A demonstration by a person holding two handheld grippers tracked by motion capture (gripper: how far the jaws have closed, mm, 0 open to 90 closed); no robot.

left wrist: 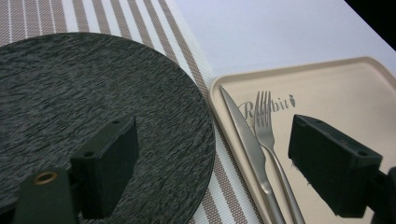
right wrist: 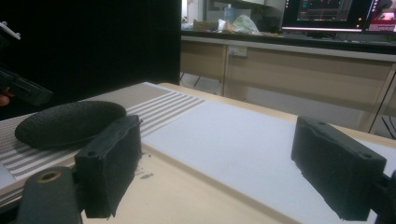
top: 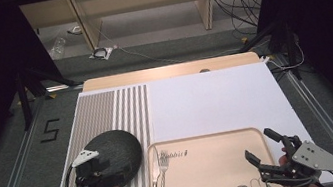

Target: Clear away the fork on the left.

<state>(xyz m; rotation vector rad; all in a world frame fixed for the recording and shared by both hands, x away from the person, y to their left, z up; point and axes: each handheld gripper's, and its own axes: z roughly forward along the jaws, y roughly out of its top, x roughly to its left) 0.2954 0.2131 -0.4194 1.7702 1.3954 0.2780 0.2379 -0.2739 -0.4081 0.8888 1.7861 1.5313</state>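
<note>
A dark textured round plate [top: 115,152] lies on a striped placemat [top: 107,113] at the table's near left. My left gripper [top: 97,171] hovers over the plate's near edge, open with nothing in it. In the left gripper view the plate [left wrist: 93,93] lies under the left jaw. A knife [left wrist: 247,144] and fork [left wrist: 271,135] lie side by side on the left part of a beige tray [left wrist: 336,88]. My right gripper [top: 263,145] stands open and empty above the right side of the tray [top: 206,163]. Its wide-apart jaws point toward the plate [right wrist: 70,123].
A white mat [top: 211,101] covers the table's middle and right behind the tray. The tray carries a printed word and a small rabbit drawing [top: 257,185]. Black curtains flank the table. Cables and wooden furniture legs stand on the floor beyond its far edge.
</note>
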